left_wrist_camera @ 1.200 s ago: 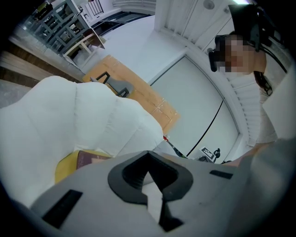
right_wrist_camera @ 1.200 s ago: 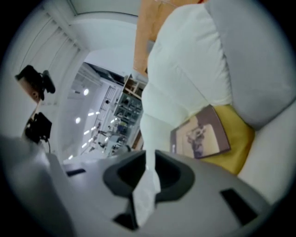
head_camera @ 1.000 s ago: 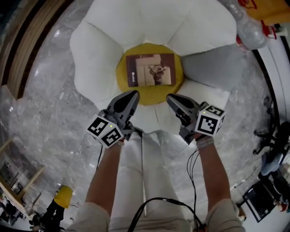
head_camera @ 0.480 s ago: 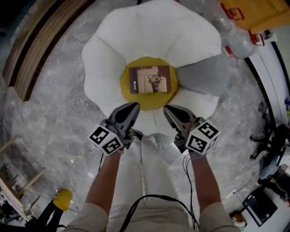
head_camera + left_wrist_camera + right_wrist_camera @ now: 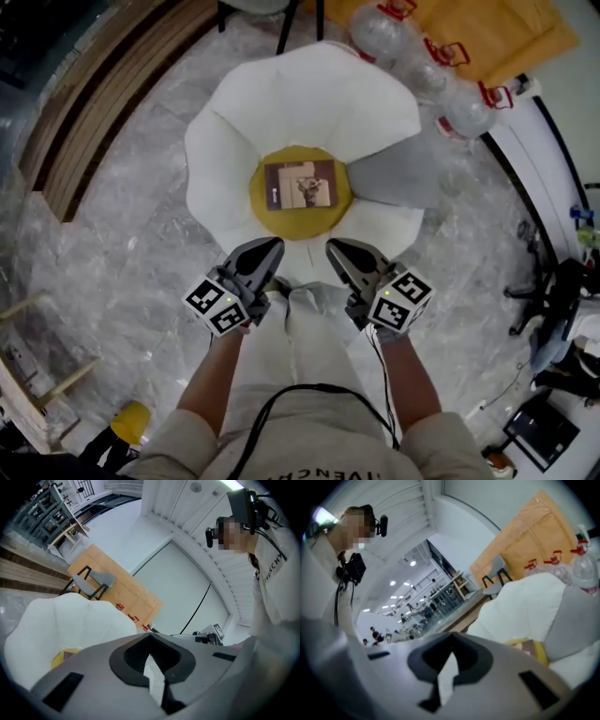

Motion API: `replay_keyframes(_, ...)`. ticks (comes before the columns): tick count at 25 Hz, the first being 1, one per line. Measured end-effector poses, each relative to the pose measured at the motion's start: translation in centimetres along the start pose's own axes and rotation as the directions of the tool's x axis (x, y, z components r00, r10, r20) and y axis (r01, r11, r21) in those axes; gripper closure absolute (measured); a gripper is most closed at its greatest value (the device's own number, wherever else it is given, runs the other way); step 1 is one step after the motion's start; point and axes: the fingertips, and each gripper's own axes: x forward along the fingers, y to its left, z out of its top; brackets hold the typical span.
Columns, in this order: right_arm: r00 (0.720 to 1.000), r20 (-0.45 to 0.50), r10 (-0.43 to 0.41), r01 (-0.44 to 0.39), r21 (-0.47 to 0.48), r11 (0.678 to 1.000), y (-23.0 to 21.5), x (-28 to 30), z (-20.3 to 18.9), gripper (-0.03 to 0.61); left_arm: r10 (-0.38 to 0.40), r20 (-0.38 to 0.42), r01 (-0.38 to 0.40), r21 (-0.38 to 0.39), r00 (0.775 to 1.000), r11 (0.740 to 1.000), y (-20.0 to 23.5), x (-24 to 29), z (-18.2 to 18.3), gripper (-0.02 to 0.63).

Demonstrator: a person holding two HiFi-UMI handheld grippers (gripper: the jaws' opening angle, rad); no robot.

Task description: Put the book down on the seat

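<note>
A brown book [image 5: 300,185] lies flat on the yellow middle cushion [image 5: 300,218] of a white flower-shaped seat [image 5: 234,141]. Both grippers hover near my body, short of the seat's front petal and apart from the book. My left gripper [image 5: 267,246] is shut with nothing in it, and so is my right gripper [image 5: 335,247]. In the left gripper view the shut jaws fill the lower frame, with the seat [image 5: 61,630] behind them. A sliver of the book [image 5: 528,646] and the yellow cushion [image 5: 542,653] show past the shut jaws in the right gripper view.
A grey cushion [image 5: 384,178] rests on the seat's right petals. Large water bottles [image 5: 469,108] and an orange board [image 5: 497,37] lie at the back right. Wooden steps [image 5: 94,112] run along the left. Chair legs [image 5: 281,28] stand behind the seat, and an office chair [image 5: 553,291] stands at the right.
Both grippers have drawn back from the seat toward my body, and the view has pulled away. The book stays where it lay on the yellow cushion.
</note>
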Motion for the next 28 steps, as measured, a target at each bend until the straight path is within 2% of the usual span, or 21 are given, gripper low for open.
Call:
replay_keyframes(10, 0.997, -0.055, 0.060, -0.068, -0.162, 0.984, 7.7, -3.1, 3.5, 0.563, -0.100, -0.026, 0.102, 0.075, 0.995, 0.992, -7.7, -0.6, 4.7, 0.589)
replay_keyframes(16, 0.996, -0.046, 0.077, -0.084, -0.183, 0.980, 10.8, -4.5, 4.9, 0.563, -0.098, -0.019, 0.100, 0.085, 0.995, 0.991, -10.6, -2.3, 6.8, 0.590)
replay_keyframes(28, 0.991, -0.013, 0.131, -0.130, -0.258, 0.957, 15.2, -6.9, 8.4, 0.563, -0.098, 0.024, 0.095, 0.119, 0.995, 0.988, -13.6, -4.6, 9.6, 0.589)
